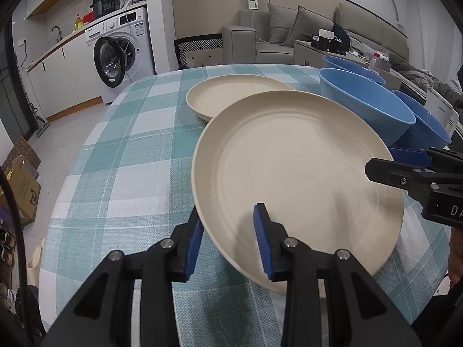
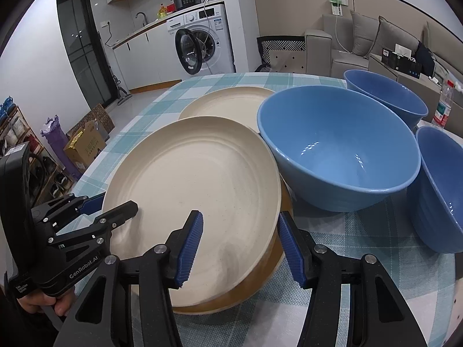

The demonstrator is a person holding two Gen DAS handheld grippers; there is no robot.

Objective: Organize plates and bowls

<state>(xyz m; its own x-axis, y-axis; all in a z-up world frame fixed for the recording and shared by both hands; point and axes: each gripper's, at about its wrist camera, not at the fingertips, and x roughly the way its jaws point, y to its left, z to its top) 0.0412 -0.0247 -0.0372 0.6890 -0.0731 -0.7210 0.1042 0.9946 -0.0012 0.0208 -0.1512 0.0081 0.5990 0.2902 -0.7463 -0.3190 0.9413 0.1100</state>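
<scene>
A large cream plate [image 1: 298, 179] [image 2: 196, 190] is tilted above the checked tablecloth. My left gripper [image 1: 230, 240] straddles its near-left rim, jaws open with a gap to the rim. My right gripper [image 2: 241, 248] straddles the opposite rim, jaws also open. In the right wrist view a brown plate [image 2: 260, 286] lies under the cream one. A second cream plate [image 1: 231, 94] [image 2: 228, 104] lies farther back. Three blue bowls [image 1: 364, 104] [image 2: 338, 147] stand to the right. Each gripper shows in the other's view: the right one [image 1: 405, 170], the left one [image 2: 86, 217].
The round table [image 1: 121, 156] has its edge close on the left, with cardboard boxes [image 1: 23, 185] on the floor below. A washing machine [image 1: 118, 55] and a sofa [image 1: 289, 31] stand beyond. A plastic bottle [image 2: 442, 107] stands behind the bowls.
</scene>
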